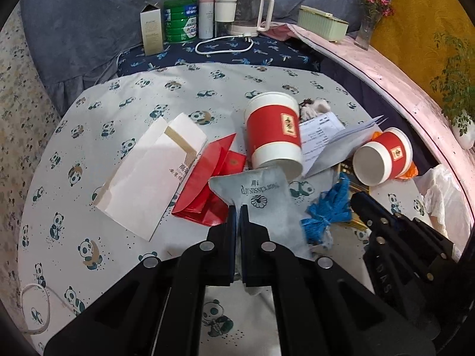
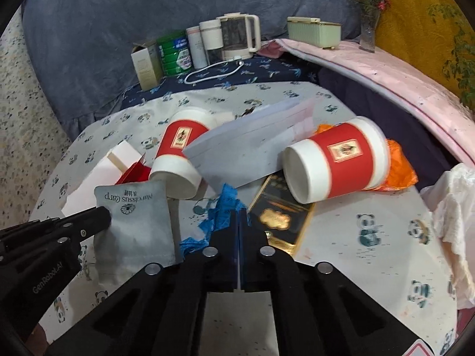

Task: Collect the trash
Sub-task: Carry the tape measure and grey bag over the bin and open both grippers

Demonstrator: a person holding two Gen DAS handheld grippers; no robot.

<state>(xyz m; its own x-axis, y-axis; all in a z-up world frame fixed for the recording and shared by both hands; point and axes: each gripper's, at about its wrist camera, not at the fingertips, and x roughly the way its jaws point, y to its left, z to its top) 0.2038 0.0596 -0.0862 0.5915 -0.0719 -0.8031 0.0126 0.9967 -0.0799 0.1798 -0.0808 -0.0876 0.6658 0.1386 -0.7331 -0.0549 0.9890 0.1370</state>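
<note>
the grey pouch (image 1: pixel 267 204), printed with a flower mark, is sitting near the middle of the panda-print worktop (image 1: pixel 98 112), and the left tongs (image 1: pixel 239 210) are pinching its lower edge with the jaws drawn together on the fabric. in the right wrist view the same grey pouch (image 2: pixel 135 222) is lying at 9 o'clock, with the left tongs (image 2: pixel 102 218) reaching in from the left onto it.

the right tongs (image 2: pixel 239 216) are closing on a scrap of blue crinkled material (image 2: pixel 221 207), jaws nearly together, the blue stuff bunching just at their tips; whether it is truly gripped is hard to tell. in the left wrist view the right tongs (image 1: pixel 357 200) are entering from 4 o'clock, just beside the blue crinkled material (image 1: pixel 329 204).

just beyond the pouch, at 12 o'clock, a red-banded paper cup (image 1: pixel 273 133) is lying tipped over, and a second red-banded cup (image 1: pixel 383 157) is lying on its side at 2 o'clock, on top of an orange scrap (image 1: pixel 411 170). a sheet of pale paper (image 1: pixel 341 145) is resting between the two cups. a red folded packet (image 1: pixel 207 184) is touching the pouch at 10 o'clock, with a white paper bag (image 1: pixel 148 175) beside it. a black and gold box (image 2: pixel 280 213) is showing just past the right tongs. a white plastic bag (image 2: pixel 457 222) is slumping at 3 o'clock.
</note>
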